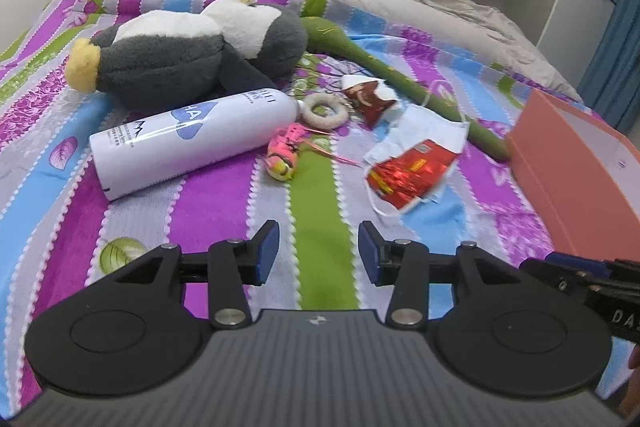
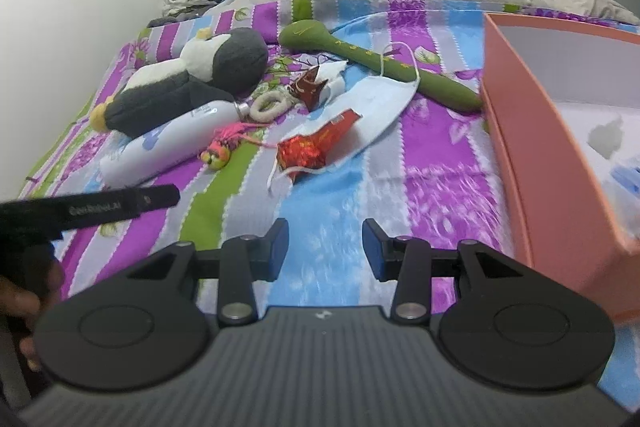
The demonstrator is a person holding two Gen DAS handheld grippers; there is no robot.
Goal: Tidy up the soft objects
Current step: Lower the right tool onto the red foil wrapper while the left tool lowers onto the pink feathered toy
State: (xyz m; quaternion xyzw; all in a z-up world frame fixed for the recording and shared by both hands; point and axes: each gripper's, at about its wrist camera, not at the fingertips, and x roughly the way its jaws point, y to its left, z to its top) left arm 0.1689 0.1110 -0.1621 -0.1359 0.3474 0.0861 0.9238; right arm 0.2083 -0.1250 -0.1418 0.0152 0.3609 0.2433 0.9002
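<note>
Left wrist view: plush penguin (image 1: pixel 188 55) lies mid-bed on the striped blanket (image 1: pixel 320 235), touching the white bottle (image 1: pixel 192 143). Looks light, squashy, bulky; pinch a flipper or foot, not the body. Pink box (image 2: pixel 540 131) at right. Left gripper (image 1: pixel 319 253) and right gripper (image 2: pixel 325 249) both gape, empty.

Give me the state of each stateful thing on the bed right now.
left gripper: open, empty, above the bedspread.
right gripper: open, empty.
pink box: open, no lid on it.
white bottle: lying on its side.
penguin plush: lying down.
face mask: unfolded, a red wrapper on it.
green plush stick: lying flat.
</note>
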